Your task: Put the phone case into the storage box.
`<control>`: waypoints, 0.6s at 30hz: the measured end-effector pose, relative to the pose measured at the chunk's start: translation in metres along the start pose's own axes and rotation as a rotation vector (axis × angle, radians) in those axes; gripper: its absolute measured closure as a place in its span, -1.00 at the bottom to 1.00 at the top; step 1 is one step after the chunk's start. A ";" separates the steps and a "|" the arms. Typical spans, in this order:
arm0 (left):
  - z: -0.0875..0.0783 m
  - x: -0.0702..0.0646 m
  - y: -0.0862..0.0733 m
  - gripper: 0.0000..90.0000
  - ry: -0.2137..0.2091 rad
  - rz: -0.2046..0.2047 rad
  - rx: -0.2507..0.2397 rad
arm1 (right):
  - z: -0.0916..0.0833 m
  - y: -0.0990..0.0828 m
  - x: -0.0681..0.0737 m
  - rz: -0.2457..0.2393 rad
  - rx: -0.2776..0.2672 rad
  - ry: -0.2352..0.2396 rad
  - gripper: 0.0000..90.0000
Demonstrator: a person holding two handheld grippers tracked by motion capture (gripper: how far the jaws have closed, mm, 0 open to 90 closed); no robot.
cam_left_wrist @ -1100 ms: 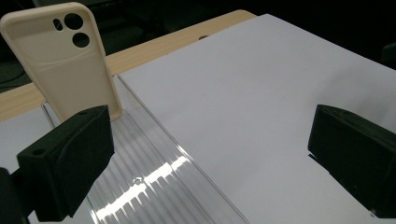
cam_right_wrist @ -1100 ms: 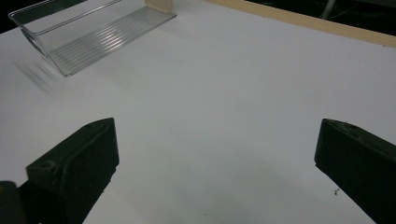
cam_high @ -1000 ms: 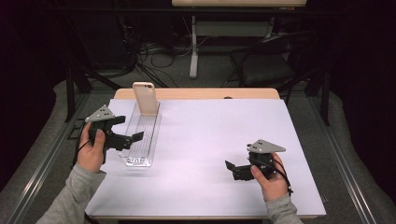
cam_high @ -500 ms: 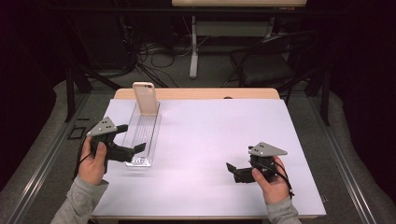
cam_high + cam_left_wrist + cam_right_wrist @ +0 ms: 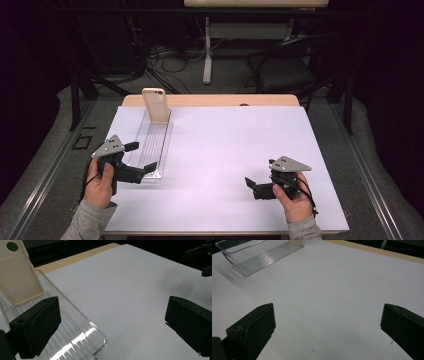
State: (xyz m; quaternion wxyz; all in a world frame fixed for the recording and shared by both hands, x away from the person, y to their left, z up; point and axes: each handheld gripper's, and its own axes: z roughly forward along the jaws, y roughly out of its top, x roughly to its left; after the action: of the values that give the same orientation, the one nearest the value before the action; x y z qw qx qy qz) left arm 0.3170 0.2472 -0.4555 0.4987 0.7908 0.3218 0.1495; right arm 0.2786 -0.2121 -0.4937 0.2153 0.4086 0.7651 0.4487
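Both tongs spread wide near a clear tray on the white tabletop.

We see the left tongs (image 5: pixel 140 156) held wide apart, gripping nothing, at the near end of the clear ribbed tray (image 5: pixel 155 142). In the left gripper view one black jaw sits over the tray's (image 5: pixel 82 332) near corner and the other over the bare tabletop (image 5: pixel 130 290); we cannot tell whether the jaw touches the tray. A cream phone case (image 5: pixel 155 105) stands tilted at the tray's far end, leaning back in it (image 5: pixel 17 277). The right tongs (image 5: pixel 254 187) are likewise wide apart and empty, low over the white tabletop (image 5: pixel 235 145) at the near right, well apart from the tray (image 5: pixel 259 258), which lies far off in the right gripper view.
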 end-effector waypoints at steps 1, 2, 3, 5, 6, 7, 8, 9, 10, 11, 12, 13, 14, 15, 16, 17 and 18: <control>0.000 0.000 -0.001 -0.99 -0.001 0.000 -0.001 | 0.000 -0.001 0.000 0.000 -0.003 0.001 -1.00; -0.001 0.000 -0.003 -0.99 -0.001 0.001 0.001 | -0.001 -0.002 0.000 0.002 -0.002 0.000 -1.00; -0.001 0.000 -0.004 -0.99 -0.001 0.000 -0.001 | -0.001 -0.002 -0.001 0.001 0.000 -0.001 -1.00; -0.002 -0.001 -0.007 -0.99 0.000 0.003 -0.002 | -0.002 -0.003 -0.001 0.001 0.001 -0.003 -1.00; -0.003 -0.001 -0.008 -0.99 0.002 0.001 0.000 | -0.002 -0.004 -0.001 0.000 -0.003 -0.005 -1.00; -0.004 -0.001 -0.010 -0.99 0.004 -0.002 -0.001 | -0.003 -0.005 -0.001 0.002 0.000 -0.005 -1.00; -0.004 0.000 -0.011 -0.99 0.008 -0.001 0.001 | -0.003 -0.005 -0.001 0.004 -0.002 -0.006 -1.00; -0.005 0.000 -0.013 -0.99 0.012 -0.003 0.004 | -0.004 -0.006 -0.002 0.001 0.000 -0.007 -1.00; -0.005 0.000 -0.015 -0.99 0.015 -0.009 0.002 | -0.004 -0.006 -0.002 0.002 0.001 -0.009 -1.00; -0.006 0.000 -0.016 -0.99 0.016 -0.009 0.005 | -0.004 -0.007 -0.002 0.001 0.000 -0.012 -1.00; -0.006 0.001 -0.018 -0.99 0.016 -0.014 0.004 | -0.004 -0.008 -0.002 0.002 -0.002 -0.010 -1.00; -0.006 0.001 -0.020 -0.99 0.017 -0.016 0.007 | -0.005 -0.008 -0.002 0.004 0.001 -0.012 -1.00; -0.006 0.001 -0.021 -0.99 0.017 -0.018 0.009 | -0.005 -0.009 -0.003 0.002 0.003 -0.012 -1.00; -0.007 0.001 -0.023 -0.99 0.019 -0.019 0.009 | -0.006 -0.009 -0.003 0.003 0.001 -0.015 -1.00; -0.007 0.001 -0.024 -0.99 0.019 -0.019 0.010 | -0.006 -0.010 -0.003 0.004 0.003 -0.014 -1.00; -0.008 0.001 -0.025 -0.99 0.020 -0.024 0.008 | -0.006 -0.010 -0.004 0.003 0.003 -0.014 -1.00; -0.008 0.001 -0.026 -0.99 0.022 -0.020 0.008 | -0.007 -0.011 -0.004 0.005 0.003 -0.015 -1.00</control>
State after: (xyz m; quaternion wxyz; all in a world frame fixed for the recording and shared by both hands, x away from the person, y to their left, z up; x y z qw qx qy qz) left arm 0.3039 0.2614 -0.4750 0.4935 0.7878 0.3357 0.1519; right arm 0.2713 -0.2213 -0.4998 0.2193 0.4144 0.7630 0.4449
